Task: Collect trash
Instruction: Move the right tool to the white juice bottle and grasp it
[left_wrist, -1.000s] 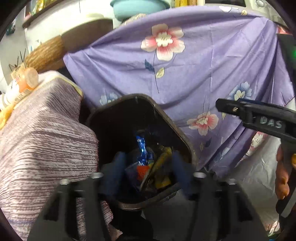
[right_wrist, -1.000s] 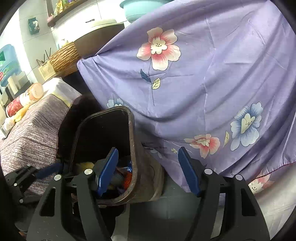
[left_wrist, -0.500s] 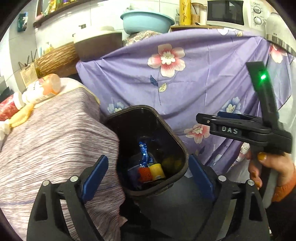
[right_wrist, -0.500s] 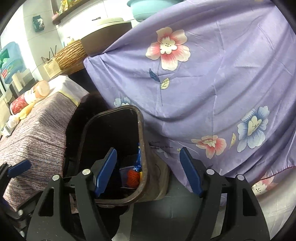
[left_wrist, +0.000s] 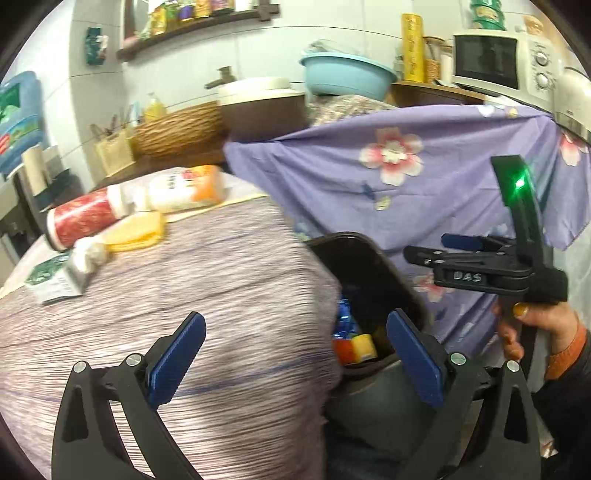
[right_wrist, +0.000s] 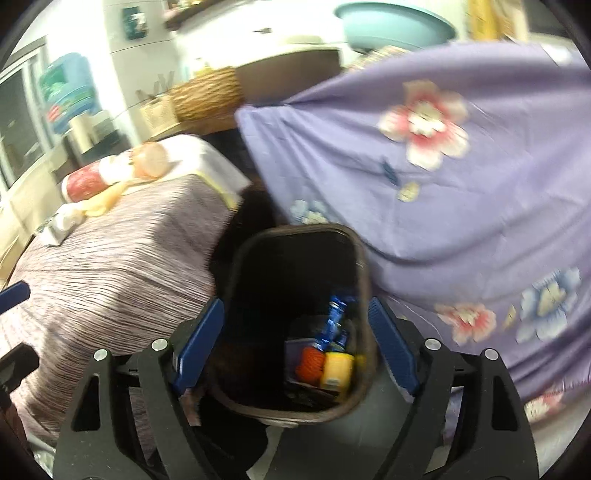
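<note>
The trash bin (right_wrist: 295, 317), dark and open-topped, sits between the right gripper (right_wrist: 295, 343)'s spread fingers in the right wrist view, just beyond their tips and lower down. Its rim runs close by both blue pads without either touching it. Inside, toward the right finger's side, lie an orange piece (right_wrist: 311, 365), a yellow piece (right_wrist: 337, 370) and a blue wrapper (right_wrist: 332, 321). The right fingers have just been opening, and nothing is pinched between them.

In the left wrist view the left gripper (left_wrist: 295, 354) also has its fingers spread wide, just opened further, and empty. Only the bin's right part (left_wrist: 373, 295) shows, beside the right finger, with the same blue wrapper (left_wrist: 343, 317) and the orange and yellow pieces in it. The left finger hangs over the striped cloth (left_wrist: 184, 280) covering the counter. Far beyond that finger, on the cloth, lie a red-labelled tube (left_wrist: 81, 221), an orange-and-white bottle (left_wrist: 184, 186), a yellow piece (left_wrist: 136, 230) and a small packet (left_wrist: 55, 280). Past the right finger the right gripper (left_wrist: 476, 262) appears side-on, held by a hand (left_wrist: 532, 325), in front of a purple flowered sheet (left_wrist: 369, 192) draped behind the bin. A teal basin (left_wrist: 347, 74) and a microwave (left_wrist: 495, 59) stand above the sheet.
</note>
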